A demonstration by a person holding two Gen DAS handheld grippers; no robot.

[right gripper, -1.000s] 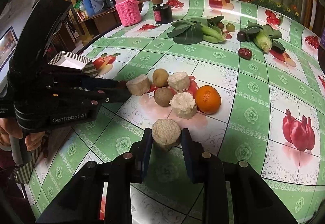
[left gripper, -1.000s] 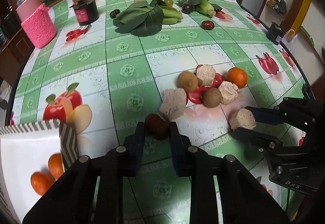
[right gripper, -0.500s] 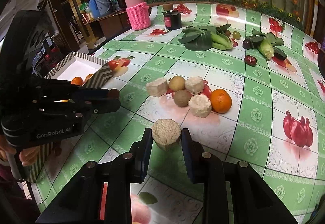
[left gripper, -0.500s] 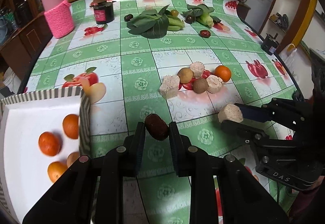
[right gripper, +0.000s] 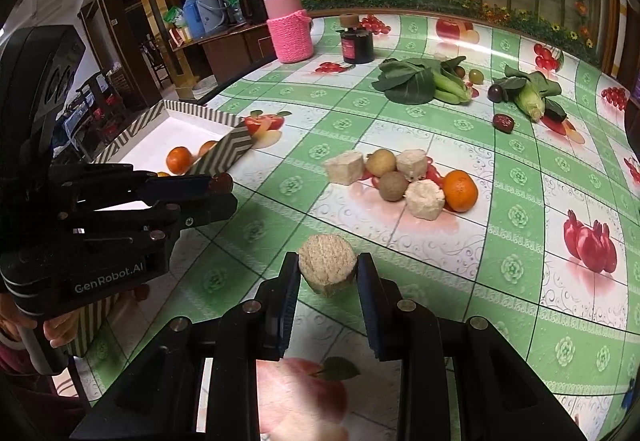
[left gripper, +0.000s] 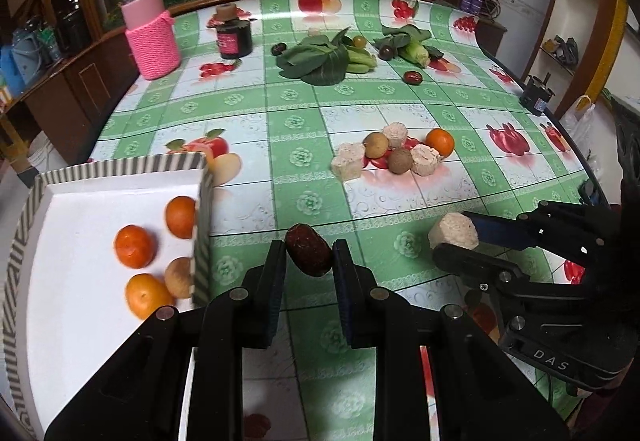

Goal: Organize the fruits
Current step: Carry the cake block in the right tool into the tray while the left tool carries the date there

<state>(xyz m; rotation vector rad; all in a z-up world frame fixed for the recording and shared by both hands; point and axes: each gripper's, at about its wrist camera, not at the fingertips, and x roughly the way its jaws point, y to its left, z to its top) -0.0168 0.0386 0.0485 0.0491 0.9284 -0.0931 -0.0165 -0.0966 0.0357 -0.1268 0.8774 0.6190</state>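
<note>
Lifted and carried back toward the near left corner of the tabletop since a second ago, with far more of the tray now showing in the left wrist view. Left gripper (left gripper: 309,255) clenched on a dark red date (left gripper: 309,249), held clear above the green-checked cloth just right of the striped tray (left gripper: 120,167). Right gripper (right gripper: 328,273) likewise clamped on a pale beige chunk (right gripper: 327,269), raised over the near edge, beside the left tool. Inside the tray: oranges (left gripper: 134,245) and one brownish fruit (left gripper: 180,277) bunched against the right wall. Further out, mid-table, the remaining pile (left gripper: 394,155): three more pale chunks, two brown round fruits and an orange (left gripper: 440,142). Along the far edge, leafy greens (left gripper: 316,59), corn, another date (left gripper: 413,77), a dark jar and a pink knitted bottle cover (left gripper: 154,41).

Risks, as judged: date gripped only by its sides and tilted, so likely to slip or roll out if the pinch eases before clearing the tray wall. Tray wall close to the left fingers; a low pass could knock it and shift the fruit inside. Two tools close together; heading for one tray at once invites a collision. Crumbly-looking chunk possibly breaking under a hard squeeze.
</note>
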